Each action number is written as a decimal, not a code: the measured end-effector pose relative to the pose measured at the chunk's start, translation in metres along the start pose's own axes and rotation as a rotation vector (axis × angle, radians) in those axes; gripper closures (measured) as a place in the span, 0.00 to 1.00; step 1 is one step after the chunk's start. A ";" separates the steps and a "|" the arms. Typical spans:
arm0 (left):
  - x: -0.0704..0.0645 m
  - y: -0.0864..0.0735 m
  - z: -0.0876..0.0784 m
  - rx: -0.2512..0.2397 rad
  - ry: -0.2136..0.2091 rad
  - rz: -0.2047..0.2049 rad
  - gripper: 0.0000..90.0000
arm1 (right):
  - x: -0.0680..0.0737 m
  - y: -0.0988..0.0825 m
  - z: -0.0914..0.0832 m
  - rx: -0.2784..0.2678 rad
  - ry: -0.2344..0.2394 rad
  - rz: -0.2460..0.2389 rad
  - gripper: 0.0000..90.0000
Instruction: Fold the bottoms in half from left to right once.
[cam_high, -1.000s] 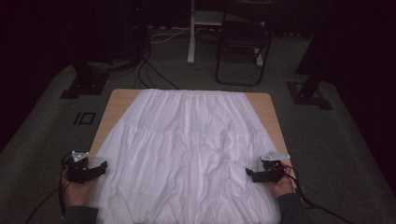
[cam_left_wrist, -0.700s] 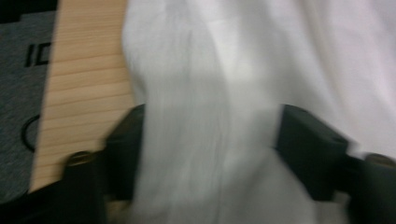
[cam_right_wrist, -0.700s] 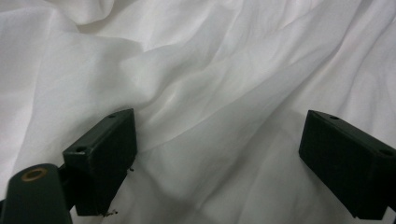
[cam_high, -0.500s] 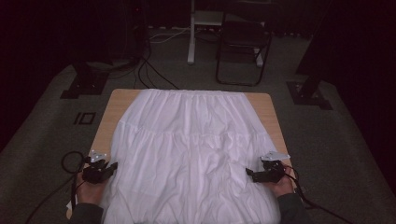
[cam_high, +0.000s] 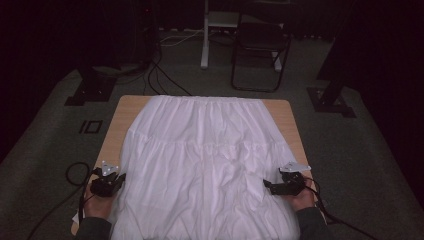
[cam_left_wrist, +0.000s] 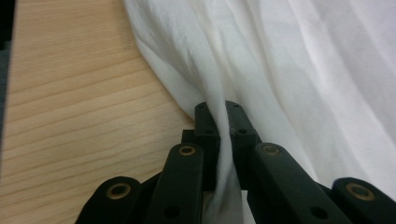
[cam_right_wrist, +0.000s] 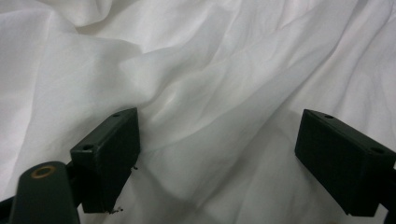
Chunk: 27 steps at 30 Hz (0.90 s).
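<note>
My left gripper (cam_left_wrist: 223, 135) has just closed its jaws on a fold at the edge of the white skirt (cam_high: 205, 165), which lies spread over the wooden table (cam_high: 116, 127). My right gripper (cam_right_wrist: 219, 158) sits wide open over the cloth at the skirt's opposite edge, holding nothing.

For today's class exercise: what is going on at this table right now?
A person works on a white skirt spread over a wooden table with two hand-held grippers. The left gripper has just closed and pinches a fold at the skirt's edge. The right gripper rests open on the cloth at the other side.
</note>
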<state>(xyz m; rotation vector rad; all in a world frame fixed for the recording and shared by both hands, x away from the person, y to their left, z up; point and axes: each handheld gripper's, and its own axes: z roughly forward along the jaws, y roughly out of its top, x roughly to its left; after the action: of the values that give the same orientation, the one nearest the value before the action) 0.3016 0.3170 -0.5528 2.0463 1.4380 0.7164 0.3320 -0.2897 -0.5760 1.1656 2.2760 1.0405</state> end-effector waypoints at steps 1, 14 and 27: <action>-0.001 0.000 0.000 0.003 0.021 0.007 0.96 | 0.000 0.000 0.000 0.000 0.000 0.000 0.15; 0.014 0.000 -0.015 -0.023 0.126 -0.017 0.97 | -0.026 -0.004 -0.038 -0.035 -0.147 0.116 0.24; 0.065 0.002 -0.020 0.009 0.278 -0.064 0.97 | -0.045 -0.023 -0.037 0.056 -0.191 0.188 0.40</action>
<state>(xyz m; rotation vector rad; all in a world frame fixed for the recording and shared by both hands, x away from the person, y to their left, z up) 0.3078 0.3803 -0.5297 1.9561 1.6519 0.9999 0.3233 -0.3519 -0.5692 1.4588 2.0910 0.8918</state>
